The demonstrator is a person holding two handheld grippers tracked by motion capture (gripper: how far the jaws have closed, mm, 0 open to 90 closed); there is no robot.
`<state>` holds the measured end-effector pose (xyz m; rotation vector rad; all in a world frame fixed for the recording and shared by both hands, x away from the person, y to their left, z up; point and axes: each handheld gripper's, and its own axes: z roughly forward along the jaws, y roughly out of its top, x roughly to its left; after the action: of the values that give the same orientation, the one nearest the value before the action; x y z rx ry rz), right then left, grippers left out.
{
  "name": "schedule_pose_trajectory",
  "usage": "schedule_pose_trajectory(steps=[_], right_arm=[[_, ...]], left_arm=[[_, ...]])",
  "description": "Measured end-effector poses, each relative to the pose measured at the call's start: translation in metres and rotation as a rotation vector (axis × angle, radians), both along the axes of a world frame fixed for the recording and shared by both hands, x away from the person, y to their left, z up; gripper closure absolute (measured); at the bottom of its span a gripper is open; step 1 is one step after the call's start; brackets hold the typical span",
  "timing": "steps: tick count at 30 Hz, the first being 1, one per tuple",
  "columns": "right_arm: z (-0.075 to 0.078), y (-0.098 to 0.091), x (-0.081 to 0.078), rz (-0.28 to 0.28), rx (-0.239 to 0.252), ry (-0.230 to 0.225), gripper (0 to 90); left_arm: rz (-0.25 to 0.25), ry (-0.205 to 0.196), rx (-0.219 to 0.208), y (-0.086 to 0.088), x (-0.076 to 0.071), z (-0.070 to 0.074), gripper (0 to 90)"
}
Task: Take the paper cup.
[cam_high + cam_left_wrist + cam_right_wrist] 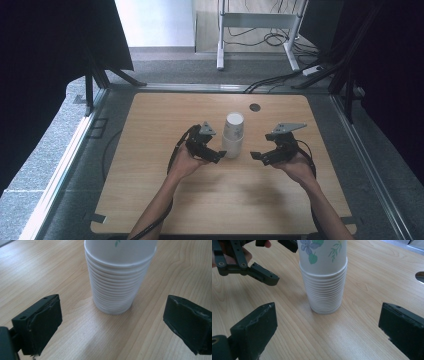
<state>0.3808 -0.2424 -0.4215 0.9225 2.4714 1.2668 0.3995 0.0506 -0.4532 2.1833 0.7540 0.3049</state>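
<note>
Both tools, left tool and right tool, gape wide, empty, flanking the cup stack.

Cup stack top cut off by upper edge in both gripper views.

Stack of white paper cups, floral print on top one, upright, mid-table, rims down.

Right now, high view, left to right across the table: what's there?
left gripper → stack of paper cups → right gripper, all over the wooden table. Both grippers have open jaws, clear of the stack.
</note>
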Motion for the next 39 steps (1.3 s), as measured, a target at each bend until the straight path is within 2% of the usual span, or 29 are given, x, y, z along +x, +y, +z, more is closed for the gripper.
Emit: schedule_pose_trajectory(steps=[9,24,31,39], right_arm=[[0.001,0.005,0.009,0.001,0.010,0.002,7.1],[0.006,0.015,0.018,0.021,-0.006,0.005,12.7],[0.008,0.015,0.020,0.024,-0.009,0.005,13.3],[0.011,0.019,0.023,0.033,-0.018,0.005,13.7]], left_arm=[[-0.005,0.003,-0.015,-0.008,0.011,-0.002,1.9],[-0.031,-0.014,-0.005,-0.026,0.021,0.000,7.9],[-0.043,-0.007,-0.024,-0.030,0.025,-0.002,13.4],[-0.052,0.004,-0.055,-0.032,0.028,-0.003,15.7]])
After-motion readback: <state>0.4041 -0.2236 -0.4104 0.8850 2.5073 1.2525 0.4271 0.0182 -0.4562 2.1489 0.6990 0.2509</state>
